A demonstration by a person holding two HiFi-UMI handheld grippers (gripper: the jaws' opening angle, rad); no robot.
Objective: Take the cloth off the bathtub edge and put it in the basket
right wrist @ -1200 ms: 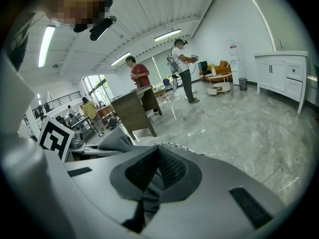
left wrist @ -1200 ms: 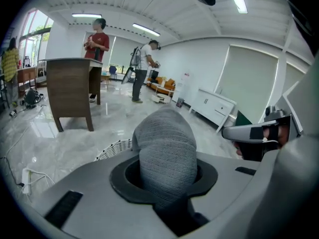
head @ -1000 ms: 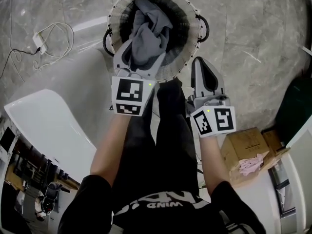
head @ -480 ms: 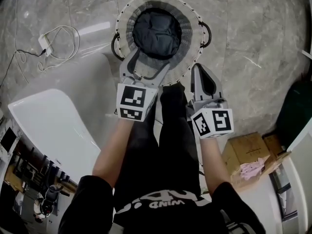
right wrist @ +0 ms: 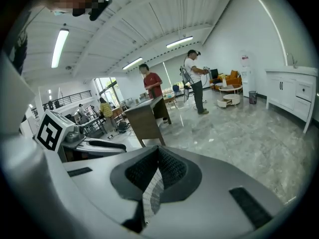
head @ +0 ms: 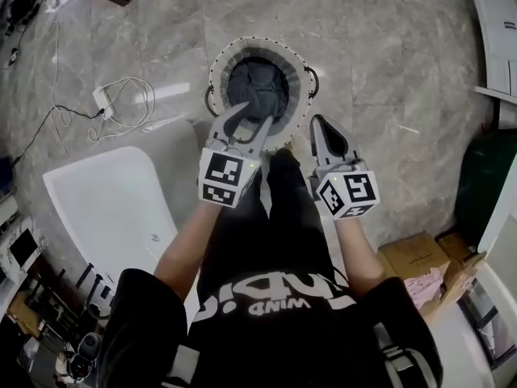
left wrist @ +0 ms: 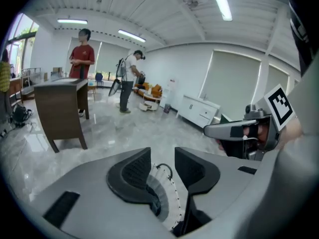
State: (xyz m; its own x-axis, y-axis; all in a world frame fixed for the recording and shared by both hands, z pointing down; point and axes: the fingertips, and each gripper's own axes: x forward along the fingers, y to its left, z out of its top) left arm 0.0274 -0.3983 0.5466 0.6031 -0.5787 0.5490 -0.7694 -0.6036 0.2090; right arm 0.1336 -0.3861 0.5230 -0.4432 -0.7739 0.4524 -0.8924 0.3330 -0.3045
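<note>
The dark grey cloth (head: 257,87) lies bunched inside the round white-rimmed basket (head: 297,63) on the marble floor. My left gripper (head: 250,120) hangs over the basket's near rim, well above it. Its jaws have just been closing; a gap remains and nothing is between them. In the left gripper view the gripper (left wrist: 162,159) shows the basket's rim (left wrist: 164,188) through that gap. My right gripper (head: 317,123) hovers to the right of the basket, shut and empty. In the right gripper view its pads (right wrist: 172,166) meet, and a sliver of the basket (right wrist: 152,195) shows below them.
The white bathtub (head: 105,208) sits at the lower left. A white cable with a plug block (head: 103,97) lies on the floor left of the basket. A cardboard box (head: 416,253) stands at the lower right. People stand far across the room (left wrist: 79,59).
The left gripper let go of the cloth, which dropped into the basket. Both grippers then rose away from the basket. The left jaws spread wide, then narrowed.
</note>
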